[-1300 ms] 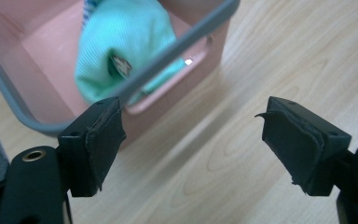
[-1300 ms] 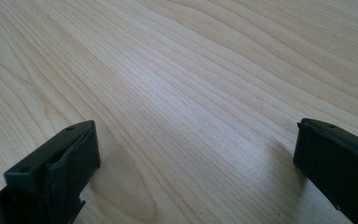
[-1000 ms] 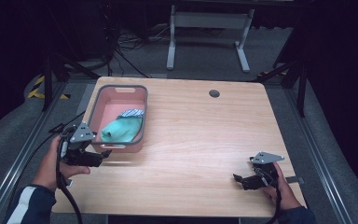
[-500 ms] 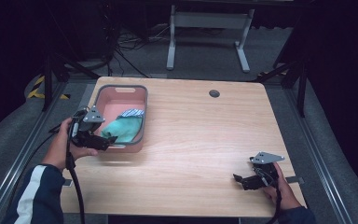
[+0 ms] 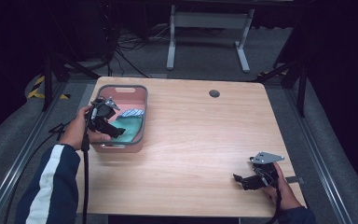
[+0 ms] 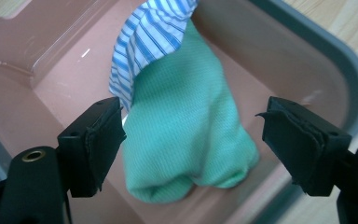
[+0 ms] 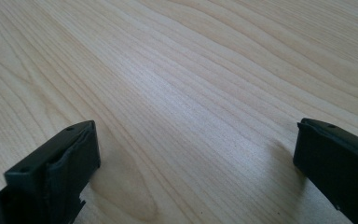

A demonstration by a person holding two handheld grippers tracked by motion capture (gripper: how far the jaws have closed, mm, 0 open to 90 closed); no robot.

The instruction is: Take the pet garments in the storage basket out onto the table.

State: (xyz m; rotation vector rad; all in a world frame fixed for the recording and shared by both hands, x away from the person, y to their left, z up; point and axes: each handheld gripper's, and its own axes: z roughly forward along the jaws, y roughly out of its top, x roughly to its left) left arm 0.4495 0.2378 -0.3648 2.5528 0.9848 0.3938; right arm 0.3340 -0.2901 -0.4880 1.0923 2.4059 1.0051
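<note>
The high view hangs above the near edge of the wooden table, facing forward and down, taking in the whole top and the dark floor beyond its far edge. The left gripper view rides close over the pink bin at the table's far-left corner, looking down inside; the high view shares that bin. The right gripper view sits low, skimming bare tabletop near the near-right corner.
</note>
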